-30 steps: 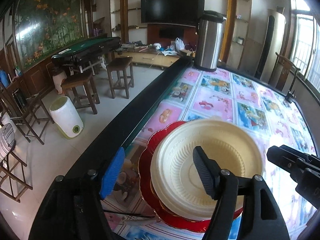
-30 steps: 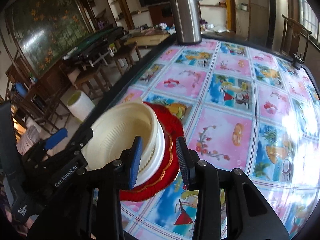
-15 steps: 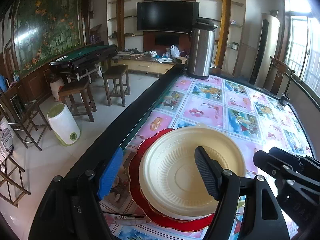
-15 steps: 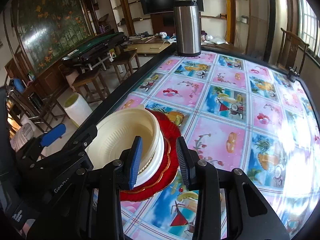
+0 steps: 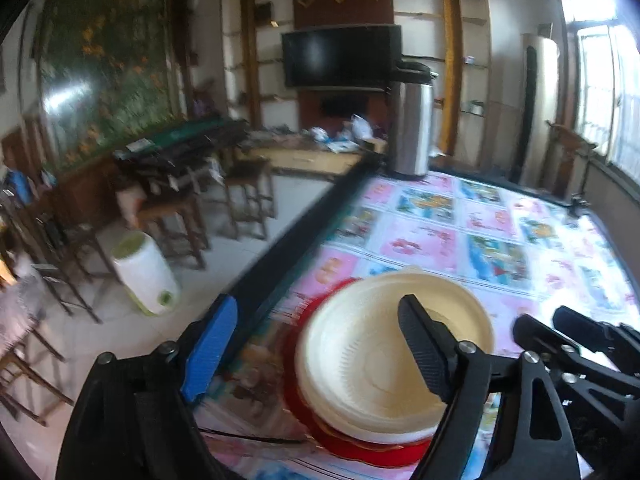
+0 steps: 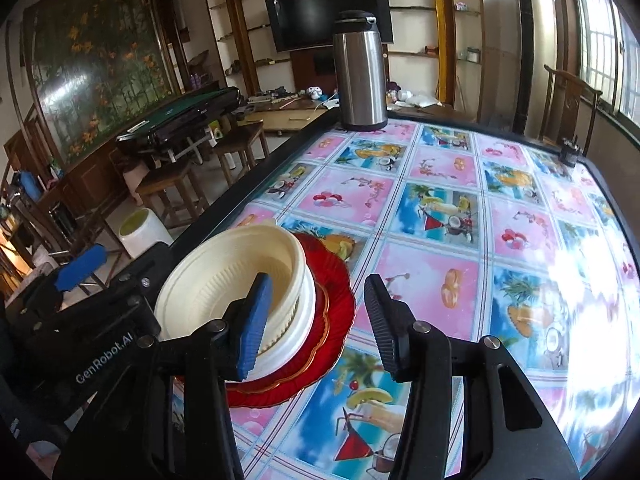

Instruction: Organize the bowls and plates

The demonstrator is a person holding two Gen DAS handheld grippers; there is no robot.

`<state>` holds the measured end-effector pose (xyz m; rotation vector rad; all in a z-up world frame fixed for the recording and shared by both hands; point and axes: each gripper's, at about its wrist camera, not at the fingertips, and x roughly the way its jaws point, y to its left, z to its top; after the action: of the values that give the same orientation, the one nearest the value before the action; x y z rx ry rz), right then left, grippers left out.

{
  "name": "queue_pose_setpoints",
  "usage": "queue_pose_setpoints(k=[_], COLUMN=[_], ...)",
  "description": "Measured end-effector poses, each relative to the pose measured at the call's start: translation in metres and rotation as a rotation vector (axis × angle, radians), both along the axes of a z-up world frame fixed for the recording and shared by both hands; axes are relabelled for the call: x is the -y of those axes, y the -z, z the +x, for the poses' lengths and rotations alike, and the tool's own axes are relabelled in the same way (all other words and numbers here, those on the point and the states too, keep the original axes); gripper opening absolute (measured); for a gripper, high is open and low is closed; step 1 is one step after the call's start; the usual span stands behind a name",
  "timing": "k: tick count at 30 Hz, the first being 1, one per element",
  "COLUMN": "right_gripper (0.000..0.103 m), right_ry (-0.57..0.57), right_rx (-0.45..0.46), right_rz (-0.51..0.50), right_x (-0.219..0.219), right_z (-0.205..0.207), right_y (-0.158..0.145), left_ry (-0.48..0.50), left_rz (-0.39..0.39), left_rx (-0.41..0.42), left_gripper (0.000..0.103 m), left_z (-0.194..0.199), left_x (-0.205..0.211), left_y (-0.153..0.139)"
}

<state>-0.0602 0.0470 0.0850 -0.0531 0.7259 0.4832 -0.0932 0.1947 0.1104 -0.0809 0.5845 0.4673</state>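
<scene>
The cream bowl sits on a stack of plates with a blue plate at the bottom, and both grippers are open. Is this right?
Not quite: in the right wrist view the bottom plate is red, not blue. The cream bowl does sit on the stack, and the left gripper and right gripper are open.

We have two fisheye views, each looking forward along a gripper's fingers, low and close over a table (image 6: 436, 216) with a picture cloth. The left wrist view, blurred, looks from the table's left edge across the stack of dishes (image 5: 384, 364) just ahead. The right wrist view looks from the stack's right side toward the far end. Both share the stack (image 6: 256, 292), a steel flask (image 5: 410, 120) (image 6: 360, 72) at the far end, and the room beyond.
</scene>
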Motion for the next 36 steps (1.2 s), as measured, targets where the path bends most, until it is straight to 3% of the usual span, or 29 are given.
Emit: queue_pose_setpoints(k=[2,13,36], right_gripper=[0.048,0.048,0.048], right_ry=[0.003,0.004,0.011], right_rx=[0.006,0.031,0.024], right_rz=[-0.001,-0.005,-0.016], right_x=[0.001,-0.001,-0.001], right_z=[0.000,-0.002,0.001], right_y=[0.000,-0.002,0.007], left_ry=[-0.002,0.059,0.113], left_rz=[0.033,-0.032,-0.024], left_rx=[0.020,0.044,0.046], left_gripper=[0.086,0.088,0.088], left_z=[-0.003,-0.003,-0.002], left_x=[0.002,-0.002,0.008], left_y=[-0.003,-0.001,0.001])
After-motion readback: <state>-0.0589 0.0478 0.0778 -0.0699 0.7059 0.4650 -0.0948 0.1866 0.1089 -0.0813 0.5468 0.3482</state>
